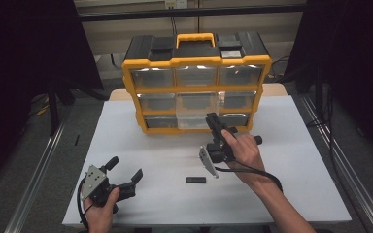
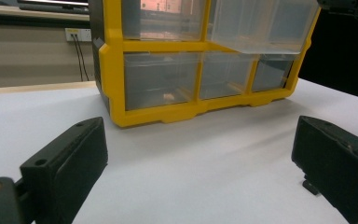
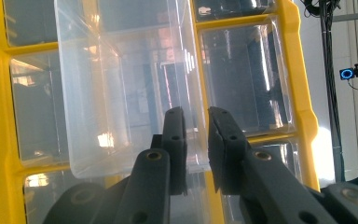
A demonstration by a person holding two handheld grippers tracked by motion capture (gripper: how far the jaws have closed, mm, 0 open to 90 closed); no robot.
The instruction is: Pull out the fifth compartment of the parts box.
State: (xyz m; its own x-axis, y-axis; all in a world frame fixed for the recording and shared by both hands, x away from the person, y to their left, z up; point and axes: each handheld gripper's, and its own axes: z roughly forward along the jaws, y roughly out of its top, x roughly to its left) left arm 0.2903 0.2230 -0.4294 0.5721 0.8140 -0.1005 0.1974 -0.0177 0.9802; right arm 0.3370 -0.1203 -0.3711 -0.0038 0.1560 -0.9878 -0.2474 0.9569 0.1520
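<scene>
A yellow and black drawer cabinet (image 1: 196,62) stands at the back of the white table (image 1: 296,184). Its middle clear drawer (image 1: 194,109) is pulled out toward me. My right gripper (image 1: 212,119) reaches up to that drawer's front. In the right gripper view its jaws (image 3: 196,116) are shut on the edge of the clear drawer (image 3: 121,93), one on each side of the wall. My left gripper (image 1: 125,168) rests at the table's near left corner, held by a hand, open and holding nothing. In the left gripper view its jaws (image 2: 200,130) stand wide apart and face the cabinet (image 2: 112,70).
A small flat black piece (image 1: 195,179) lies on the table between the two hands. The other clear drawers are pushed in; a small pale item (image 2: 169,97) sits in the bottom left one. Metal rails (image 1: 39,170) run along both table sides.
</scene>
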